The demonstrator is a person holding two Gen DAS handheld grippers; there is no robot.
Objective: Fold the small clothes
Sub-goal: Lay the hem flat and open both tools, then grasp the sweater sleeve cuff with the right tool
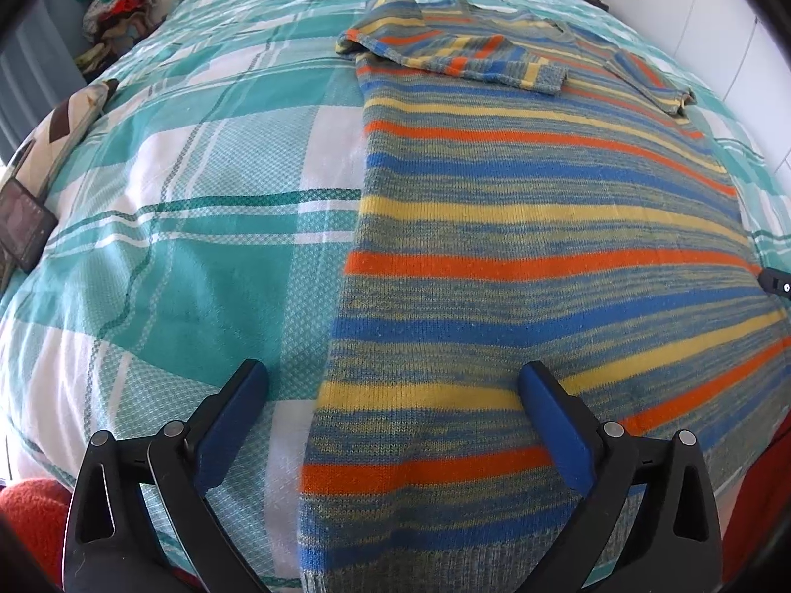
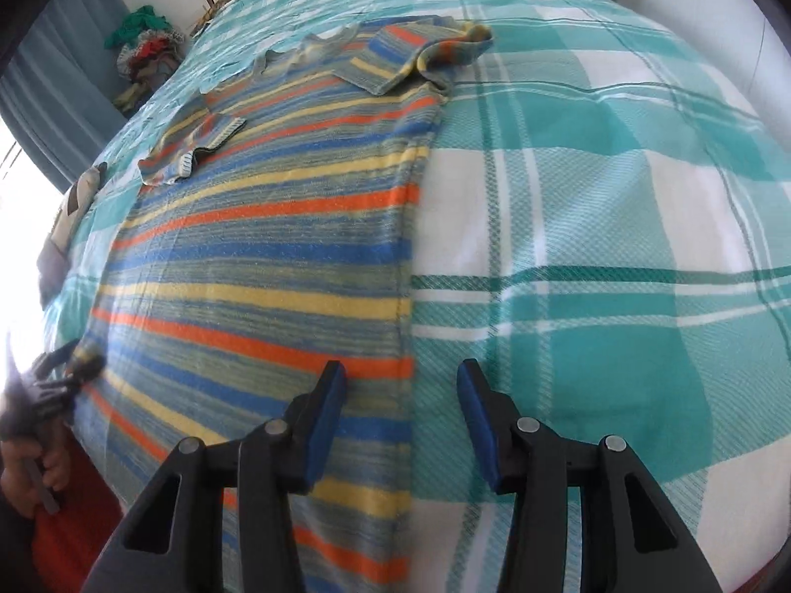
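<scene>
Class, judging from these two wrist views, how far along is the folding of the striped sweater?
Done: both sleeves are folded in across the striped sweater, which lies flat on the checked bedspread. In hand: nothing yet; the left claw and right claw hover open at its bottom corners. Left: folding the body.

Bright daylight fills both views. In the right wrist view a window (image 2: pixel 12 188) at the left edge is blown out to white glare. The fisheye lens bulges the plaid bedspread (image 1: pixel 197 227) and darkens the corners. The striped sweater (image 2: pixel 257 267) looks softly blurred nearest the lens; shadows are faint.
</scene>
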